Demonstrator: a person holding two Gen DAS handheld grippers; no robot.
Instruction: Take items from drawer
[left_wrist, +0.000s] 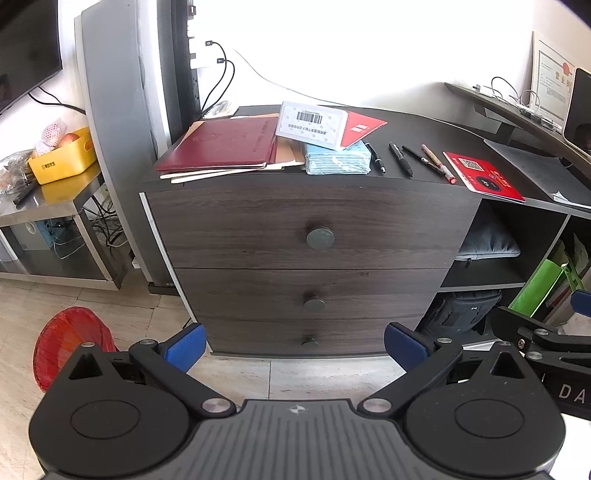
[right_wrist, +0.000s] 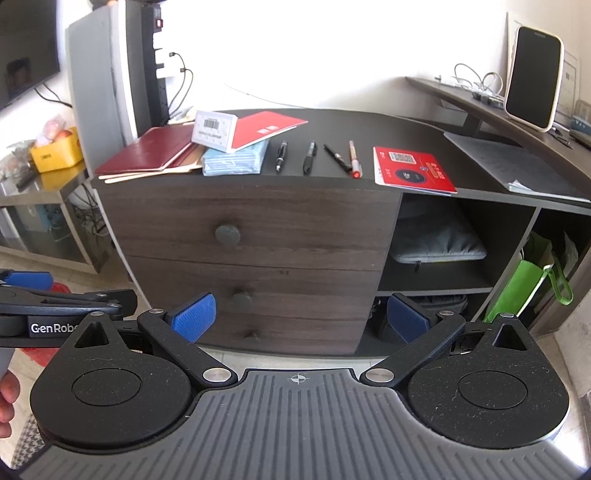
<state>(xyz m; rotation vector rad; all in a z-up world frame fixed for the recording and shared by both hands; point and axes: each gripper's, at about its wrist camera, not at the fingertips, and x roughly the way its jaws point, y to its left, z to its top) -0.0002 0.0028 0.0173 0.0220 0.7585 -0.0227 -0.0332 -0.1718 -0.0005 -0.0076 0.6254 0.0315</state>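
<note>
A dark wood drawer unit (left_wrist: 295, 229) (right_wrist: 251, 229) with three shut drawers stands in front of me. The top drawer has a round grey knob (left_wrist: 320, 237) (right_wrist: 228, 234); the middle knob (left_wrist: 314, 304) and bottom knob (left_wrist: 310, 340) sit below it. My left gripper (left_wrist: 294, 345) is open and empty, low in front of the bottom drawer, well back from it. My right gripper (right_wrist: 301, 317) is open and empty, in front of the unit's lower right corner. The left gripper also shows at the left edge of the right wrist view (right_wrist: 55, 306).
On the top lie maroon folders (left_wrist: 221, 146), a barcoded white box (left_wrist: 312, 125), blue mask packs (left_wrist: 338, 158), several pens (left_wrist: 400, 160) and a red card (left_wrist: 482, 175). Open shelves (left_wrist: 491, 247) with bags are on the right. A red bin (left_wrist: 70, 343) and a steel table (left_wrist: 48, 206) are on the left.
</note>
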